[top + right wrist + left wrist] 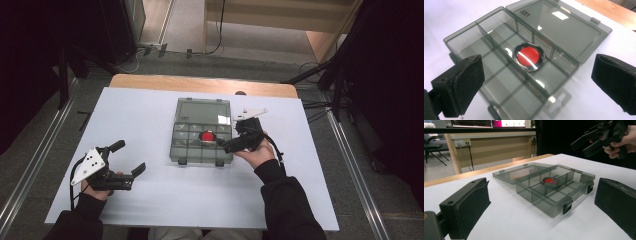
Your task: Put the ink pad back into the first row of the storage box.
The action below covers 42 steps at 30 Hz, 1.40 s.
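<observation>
A grey see-through compartment box lies mid-table, its lid folded back flat on the far side. One middle compartment holds a red disc with a shiny metal rim. My right gripper hovers over the box's right side, open, with nothing between its pads. In the right gripper view the red disc sits in the box between and beyond the jaws of the right gripper. My left gripper rests open at the table's front left, apart from the box. In the left gripper view the box stands ahead.
A white sheet covers the table, with a strip of wooden edge at the far side. Black stands and cables crowd the floor beyond the back right corner. Two black latches hang on the box's front wall.
</observation>
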Tool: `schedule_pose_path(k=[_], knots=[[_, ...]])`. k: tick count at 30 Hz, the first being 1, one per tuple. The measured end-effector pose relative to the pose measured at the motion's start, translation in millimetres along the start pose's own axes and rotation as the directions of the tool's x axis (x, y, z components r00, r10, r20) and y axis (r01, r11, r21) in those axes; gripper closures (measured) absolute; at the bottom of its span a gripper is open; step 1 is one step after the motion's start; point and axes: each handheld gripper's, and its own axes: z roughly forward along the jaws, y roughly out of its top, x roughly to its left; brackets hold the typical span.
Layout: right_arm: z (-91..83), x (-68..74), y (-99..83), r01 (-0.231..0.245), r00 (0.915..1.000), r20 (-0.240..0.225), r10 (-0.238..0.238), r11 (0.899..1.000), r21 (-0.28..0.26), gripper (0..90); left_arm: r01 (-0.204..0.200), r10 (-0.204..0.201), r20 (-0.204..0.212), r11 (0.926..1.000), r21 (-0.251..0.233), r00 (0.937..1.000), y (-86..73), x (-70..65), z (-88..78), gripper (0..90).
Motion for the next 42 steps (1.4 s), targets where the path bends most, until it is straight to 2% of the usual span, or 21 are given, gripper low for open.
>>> schedule_pose_path(k=[6, 8, 10, 14, 23, 26, 30, 31, 34, 42], knots=[[-18.9, 1.8, -4.0, 0.006, 0.9997, 0.022, -0.006, 1.0, -0.007, 0.0, -0.001, 0.001, -0.001, 1.0, 0.0, 1.0, 0.0, -0.1, 0.0, 0.0], [-29.1, 3.3, -6.1, 0.011, 0.9992, 0.037, -0.01, 1.0, -0.028, 0.0, 0.0, 0.0, -0.001, 1.0, -0.001, 1.0, 0.0, 0.0, 0.0, 0.0], [-32.0, 3.6, -7.1, 0.015, 0.9989, 0.044, -0.013, 0.999, -0.032, 0.0, 0.0, 0.0, -0.001, 1.0, 0.0, 1.0, 0.0, 0.0, 0.1, 0.0], [-43.0, 4.1, -18.3, 0.011, 0.9983, 0.058, -0.009, 0.999, -0.035, 0.0, 0.002, -0.002, -0.001, 1.0, -0.005, 1.0, 0.2, -0.2, -0.2, 0.0], [-55.8, 0.9, -41.6, -0.011, 0.9974, 0.071, 0.013, 1.0, -0.026, 0.0, -0.001, 0.001, 0.0, 1.0, -0.004, 1.0, 0.0, -0.5, 0.5, 0.0], [-63.3, -0.9, -52.3, -0.035, 0.9967, 0.071, 0.04, 0.997, -0.063, 0.0, 0.0, 0.0, 0.0, 1.0, -0.003, 1.0, 0.1, -0.5, 0.4, 0.0], [-68.3, -0.8, -57.9, -0.034, 0.9961, 0.079, 0.039, 0.998, -0.062, 0.0, 0.002, -0.002, 0.0, 1.0, -0.003, 1.0, 0.1, -0.4, 0.2, 0.0], [-72.0, 0.0, -62.1, -0.039, 0.9957, 0.08, 0.046, 0.995, -0.092, 0.0, 0.005, -0.005, 0.003, 1.0, 0.001, 1.0, -0.3, 0.1, 0.3, 0.0], [-75.5, 0.5, -69.3, -0.054, 0.9956, 0.071, 0.062, 0.992, -0.111, 0.0, 0.004, -0.004, 0.0, 1.0, 0.002, 1.0, -0.5, 0.7, 0.5, 0.0], [-79.2, -0.1, -87.0, -0.067, 0.9944, 0.074, 0.076, 0.991, -0.118, 0.0, 0.007, -0.007, -0.002, 1.0, -0.001, 1.0, -0.3, 0.4, 0.4, 0.0]])
